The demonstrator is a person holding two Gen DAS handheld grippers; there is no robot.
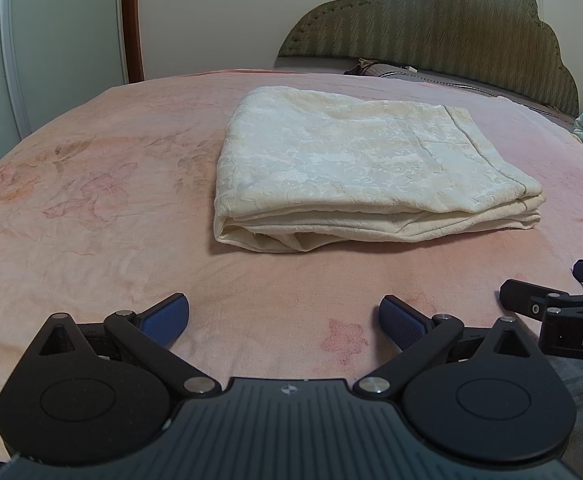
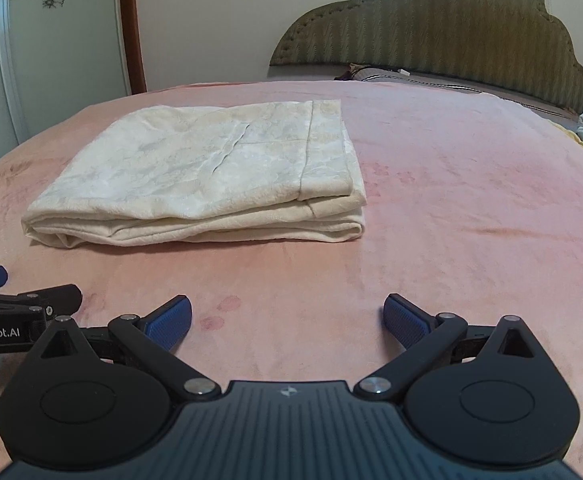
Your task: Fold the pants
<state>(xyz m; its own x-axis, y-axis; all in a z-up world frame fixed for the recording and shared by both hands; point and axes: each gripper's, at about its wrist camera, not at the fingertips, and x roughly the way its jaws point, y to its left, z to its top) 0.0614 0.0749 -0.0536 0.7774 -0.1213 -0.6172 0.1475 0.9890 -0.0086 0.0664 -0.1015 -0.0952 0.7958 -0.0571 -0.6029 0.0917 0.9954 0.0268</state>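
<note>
Pink bed (image 1: 91, 184) holds the folded pants (image 1: 355, 168) mid-frame; your left gripper (image 1: 284, 318) and right gripper (image 2: 287, 316) sit near, fingers wide and empty. Snagging one layer could undo the stack.

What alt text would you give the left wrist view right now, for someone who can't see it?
Cream pants, folded into a flat layered rectangle, lie on a pink floral bedspread ahead of the open, empty left gripper. The right gripper edges in at right; a green headboard stands behind.
</note>
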